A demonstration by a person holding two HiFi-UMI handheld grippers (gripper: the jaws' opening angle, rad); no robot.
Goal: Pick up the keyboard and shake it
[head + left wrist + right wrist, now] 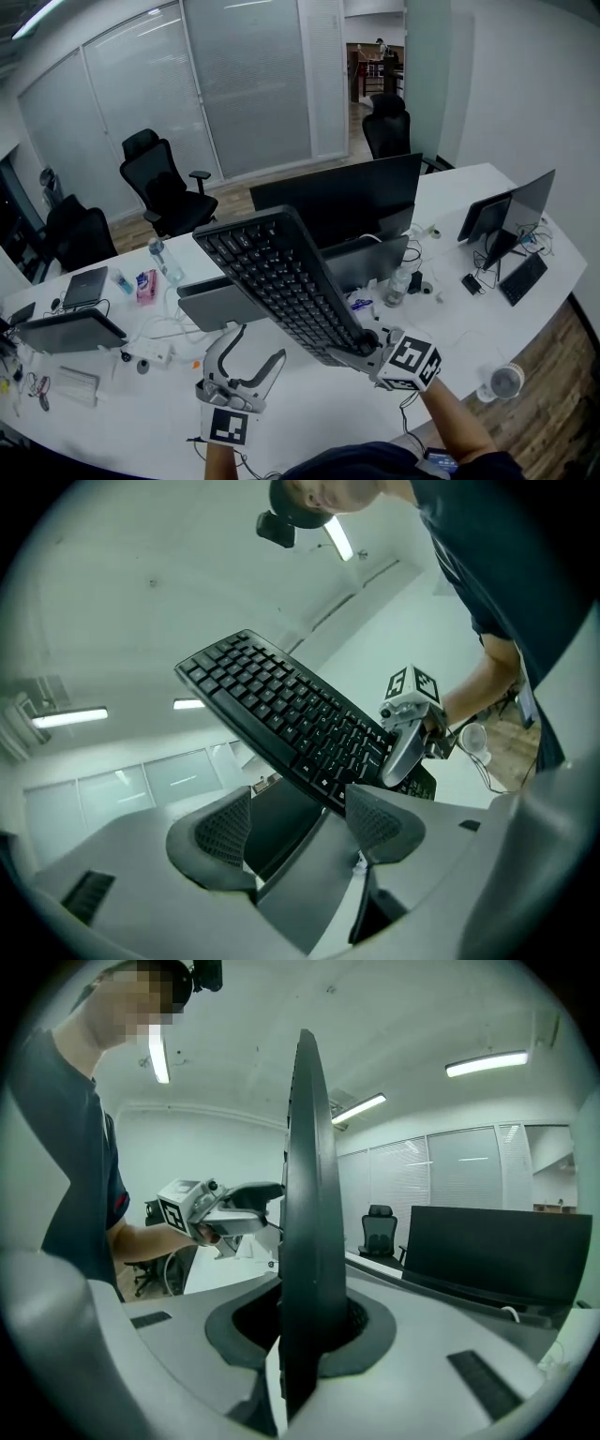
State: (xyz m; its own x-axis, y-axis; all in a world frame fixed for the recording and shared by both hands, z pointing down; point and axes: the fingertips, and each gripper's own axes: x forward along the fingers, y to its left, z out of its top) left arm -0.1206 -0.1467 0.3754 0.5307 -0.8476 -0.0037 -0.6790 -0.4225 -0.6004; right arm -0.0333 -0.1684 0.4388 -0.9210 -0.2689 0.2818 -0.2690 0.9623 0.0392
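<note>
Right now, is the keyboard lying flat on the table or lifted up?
Lifted up and tilted. The keyboard slants in the air above the white desk, with its lower end pinched in the right gripper.

Curved white desk point(323, 408), black office chairs point(165, 192)

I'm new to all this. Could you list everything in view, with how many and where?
black plastic keyboard: one, black, raised off the desk, tilted.
curved white desk: one, white, below everything.
large black flat monitor: one, black, on the desk behind the keyboard.
black office chairs: at least three, black, beyond the desk.
clear plastic bottles: two, clear, on the desk.
grey laptops: at least two, grey, desk's left part.
right tongs: one, grey, shut on the keyboard's near end.
left tongs: one, grey, open, empty, beside the keyboard.
</note>
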